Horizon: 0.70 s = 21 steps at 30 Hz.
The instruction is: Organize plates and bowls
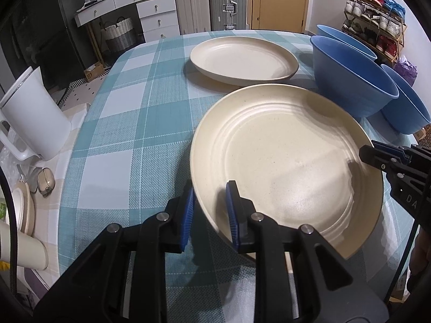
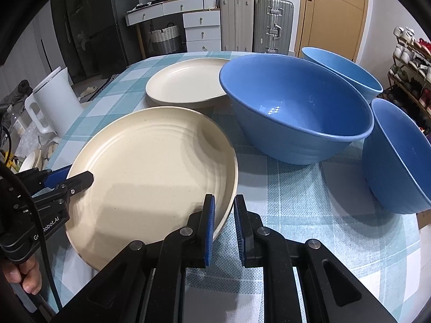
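Observation:
Both grippers hold one large cream plate (image 1: 282, 161) (image 2: 150, 167) by opposite edges, a little above the cloth and tilted. My left gripper (image 1: 210, 212) is shut on its near left rim, one blue pad inside the rim and one outside. My right gripper (image 2: 225, 223) is shut on the right rim the same way. Each gripper shows in the other's view: the right gripper (image 1: 363, 158) at the plate's right edge, the left gripper (image 2: 80, 179) at its left edge. A second cream plate (image 1: 242, 59) (image 2: 188, 83) lies flat farther back. Three blue bowls stand to the right, the largest bowl (image 1: 350, 80) (image 2: 296, 107) nearest the plates.
The table (image 1: 129, 123) has a teal checked cloth. Two smaller blue bowls (image 2: 398, 156) (image 2: 342, 67) sit near its right edge. A white kettle (image 1: 32, 113) (image 2: 56, 97) and paper cups (image 1: 21, 242) stand off the left side. Drawers and suitcases line the far wall.

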### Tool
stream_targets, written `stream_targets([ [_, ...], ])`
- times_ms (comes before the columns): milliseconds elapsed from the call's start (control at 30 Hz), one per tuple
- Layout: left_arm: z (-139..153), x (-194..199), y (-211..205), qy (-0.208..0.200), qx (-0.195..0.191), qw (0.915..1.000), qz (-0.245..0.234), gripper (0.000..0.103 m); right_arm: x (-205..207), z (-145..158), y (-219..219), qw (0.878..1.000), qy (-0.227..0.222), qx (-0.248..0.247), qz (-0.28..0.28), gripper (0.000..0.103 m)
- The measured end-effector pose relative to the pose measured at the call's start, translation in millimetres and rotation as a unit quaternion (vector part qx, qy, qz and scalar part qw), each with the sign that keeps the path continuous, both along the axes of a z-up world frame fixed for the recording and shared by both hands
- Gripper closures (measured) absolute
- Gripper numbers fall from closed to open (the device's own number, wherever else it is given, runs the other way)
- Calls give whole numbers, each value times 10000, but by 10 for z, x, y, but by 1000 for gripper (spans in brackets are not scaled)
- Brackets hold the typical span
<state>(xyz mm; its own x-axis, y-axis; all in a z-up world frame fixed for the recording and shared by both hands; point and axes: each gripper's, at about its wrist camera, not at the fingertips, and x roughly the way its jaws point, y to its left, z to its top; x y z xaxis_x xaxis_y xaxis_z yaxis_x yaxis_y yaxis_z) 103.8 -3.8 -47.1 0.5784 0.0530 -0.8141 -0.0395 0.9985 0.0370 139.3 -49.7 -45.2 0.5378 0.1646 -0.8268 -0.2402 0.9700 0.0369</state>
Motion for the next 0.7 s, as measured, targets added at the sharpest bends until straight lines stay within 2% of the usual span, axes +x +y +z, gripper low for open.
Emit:
stream_targets([
  [167, 0, 5, 31, 30, -106, 9999, 10, 84, 4, -7, -6, 10000, 1, 3, 8, 88],
  [300, 0, 12, 105, 93, -399, 9992, 46, 80, 0, -9, -25, 10000, 22, 58, 20, 87],
  [367, 12, 12, 145, 129, -568, 9982, 109, 72, -5, 5, -35, 10000, 12, 76, 33, 87],
  [433, 65, -8, 189, 39, -681, 9975, 168, 58, -18, 35, -41, 10000, -33, 78, 43, 87],
  [533, 161, -55, 247, -96, -876, 9959, 195, 43, -26, 94, -64, 9999, -103, 73, 30, 85],
  [633, 267, -102, 316, -218, -1116, 9932, 248, 26, -59, 193, -89, 9996, -200, 174, 82, 75],
  [667, 312, -125, 333, -293, -1158, 9925, 254, 23, -82, 246, -104, 9993, -265, 233, 122, 65],
  [700, 359, -147, 344, -360, -1182, 9920, 245, 23, -99, 284, -121, 9990, -313, 294, 159, 50],
])
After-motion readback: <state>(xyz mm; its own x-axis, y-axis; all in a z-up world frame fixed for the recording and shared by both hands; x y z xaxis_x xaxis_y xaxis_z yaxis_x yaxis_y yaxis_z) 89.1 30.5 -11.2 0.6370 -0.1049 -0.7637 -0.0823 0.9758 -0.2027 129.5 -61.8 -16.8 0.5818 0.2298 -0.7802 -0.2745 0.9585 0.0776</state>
